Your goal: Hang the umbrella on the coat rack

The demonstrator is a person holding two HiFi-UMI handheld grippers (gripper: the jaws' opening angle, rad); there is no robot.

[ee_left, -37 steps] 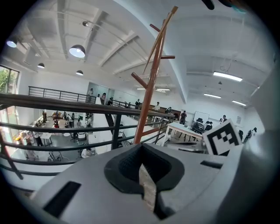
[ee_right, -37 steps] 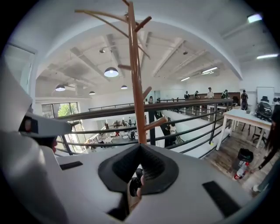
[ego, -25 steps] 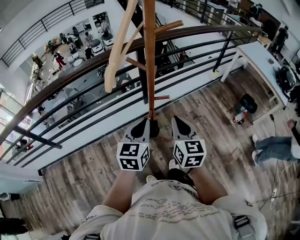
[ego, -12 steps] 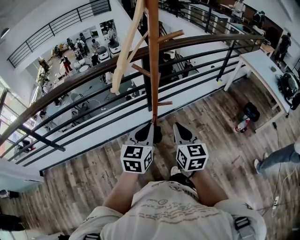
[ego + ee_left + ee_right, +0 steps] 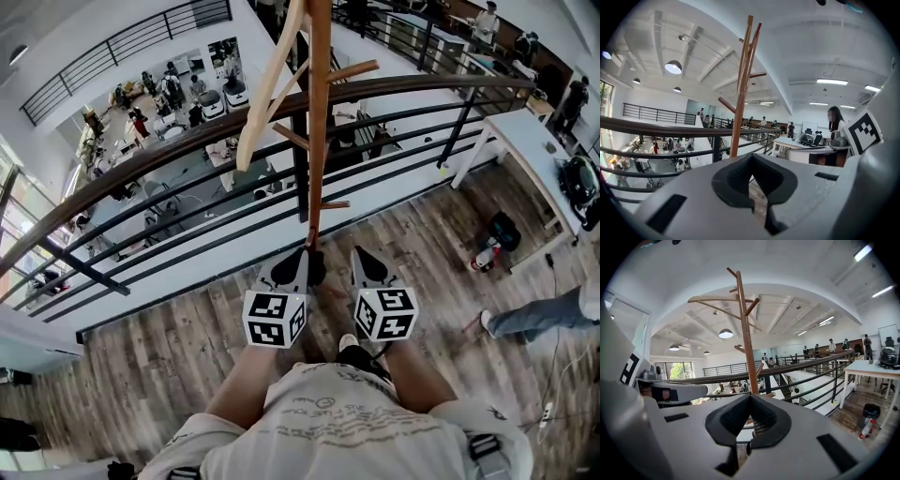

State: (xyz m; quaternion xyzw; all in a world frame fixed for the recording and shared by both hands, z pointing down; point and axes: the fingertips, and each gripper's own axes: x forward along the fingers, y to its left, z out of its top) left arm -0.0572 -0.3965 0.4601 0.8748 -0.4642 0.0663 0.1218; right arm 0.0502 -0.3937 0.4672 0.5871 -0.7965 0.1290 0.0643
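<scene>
Your view has drifted, so the rack (image 5: 319, 112) now shows slightly further right; both grippers have barely shifted.

Head view: one rack, with left gripper (image 5: 298, 253) and right gripper (image 5: 358, 253) near its foot. No umbrella shows.

Left gripper view: jaws together, empty.

Right gripper view: the same.

You should find the umbrella light, with slippery cloth; take its stiff handle.

I hold left gripper (image 5: 296, 259) and right gripper (image 5: 359, 256) side by side, near the base of the coat rack (image 5: 319, 112). Both jaws are closed on nothing.
</scene>
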